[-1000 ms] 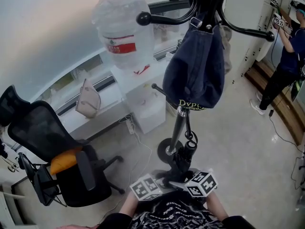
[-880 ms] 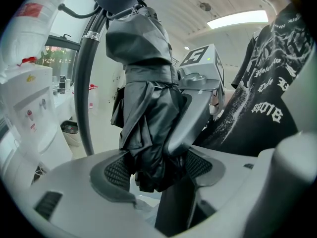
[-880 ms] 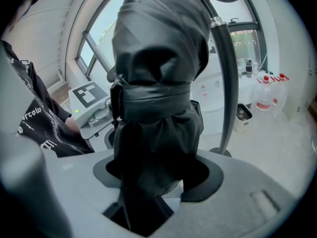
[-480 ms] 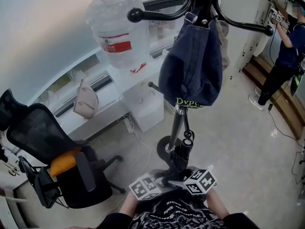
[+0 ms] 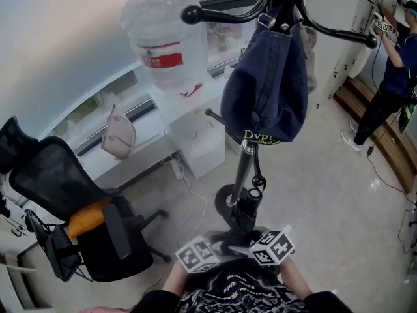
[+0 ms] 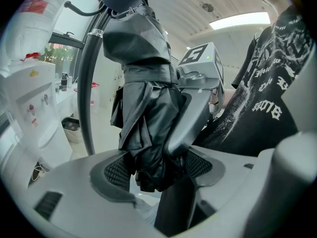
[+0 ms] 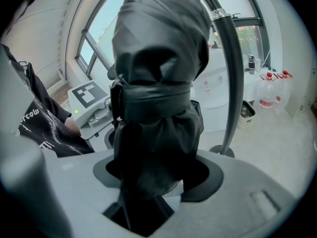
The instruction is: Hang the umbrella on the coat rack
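Observation:
A folded black umbrella [image 5: 248, 211] stands upright in front of me, low in the head view, close to the coat rack's pole [image 5: 242, 172]. My left gripper [image 5: 227, 244] and right gripper [image 5: 251, 245] both grip its lower end from opposite sides. In the left gripper view the umbrella's cloth [image 6: 148, 133] fills the jaws of the left gripper [image 6: 158, 170], with the other gripper's finger [image 6: 190, 118] lying against it. In the right gripper view the strapped bundle [image 7: 158, 108] sits between the jaws of the right gripper [image 7: 156, 175]. The rack's black hooks [image 5: 215, 15] spread overhead.
A navy bag [image 5: 267, 90] hangs from the rack above the umbrella. A water dispenser [image 5: 195, 139] with its bottle [image 5: 166, 41] stands to the left, a black office chair [image 5: 71, 201] further left. A person [image 5: 391, 77] stands at the far right.
Only the head view sways slightly. Both grippers and the umbrella stay where they were.

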`<state>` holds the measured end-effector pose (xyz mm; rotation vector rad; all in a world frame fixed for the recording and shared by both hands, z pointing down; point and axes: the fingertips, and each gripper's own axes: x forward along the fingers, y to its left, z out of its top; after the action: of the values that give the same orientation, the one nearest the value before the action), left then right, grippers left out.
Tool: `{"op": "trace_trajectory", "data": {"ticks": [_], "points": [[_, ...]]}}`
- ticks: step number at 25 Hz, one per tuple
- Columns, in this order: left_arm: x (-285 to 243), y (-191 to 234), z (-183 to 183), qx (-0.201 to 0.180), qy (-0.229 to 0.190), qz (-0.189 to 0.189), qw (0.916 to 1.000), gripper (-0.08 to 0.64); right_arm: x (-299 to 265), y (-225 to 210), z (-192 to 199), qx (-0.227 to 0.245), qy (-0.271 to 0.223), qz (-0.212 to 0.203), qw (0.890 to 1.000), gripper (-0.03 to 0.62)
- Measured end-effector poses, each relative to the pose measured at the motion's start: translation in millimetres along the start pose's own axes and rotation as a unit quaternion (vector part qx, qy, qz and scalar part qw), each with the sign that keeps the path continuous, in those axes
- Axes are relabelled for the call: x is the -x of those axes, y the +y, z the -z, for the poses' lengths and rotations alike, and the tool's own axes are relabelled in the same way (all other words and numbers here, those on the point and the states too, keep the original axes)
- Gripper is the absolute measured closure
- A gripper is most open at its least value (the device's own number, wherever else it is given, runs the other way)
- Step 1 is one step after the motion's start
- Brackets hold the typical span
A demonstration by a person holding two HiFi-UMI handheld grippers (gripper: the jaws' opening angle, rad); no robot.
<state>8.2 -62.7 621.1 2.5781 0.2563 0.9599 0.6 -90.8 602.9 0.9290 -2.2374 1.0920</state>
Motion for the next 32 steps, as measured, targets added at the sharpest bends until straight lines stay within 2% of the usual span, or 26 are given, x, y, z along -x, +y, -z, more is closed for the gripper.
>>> {"op": "trace_trajectory", "data": {"ticks": [15, 32], "points": [[-2, 4, -6, 0.009, -0.005, -0.007, 0.9999, 0.239, 3, -6, -4, -0.003, 0.003, -0.014, 1.000, 0.321], [-8, 17, -12, 0.014, -0.010, -0.005, 0.9998, 0.239, 0, -19, -9, -0.004, 0.012, -0.007, 1.000, 0.321]]}}
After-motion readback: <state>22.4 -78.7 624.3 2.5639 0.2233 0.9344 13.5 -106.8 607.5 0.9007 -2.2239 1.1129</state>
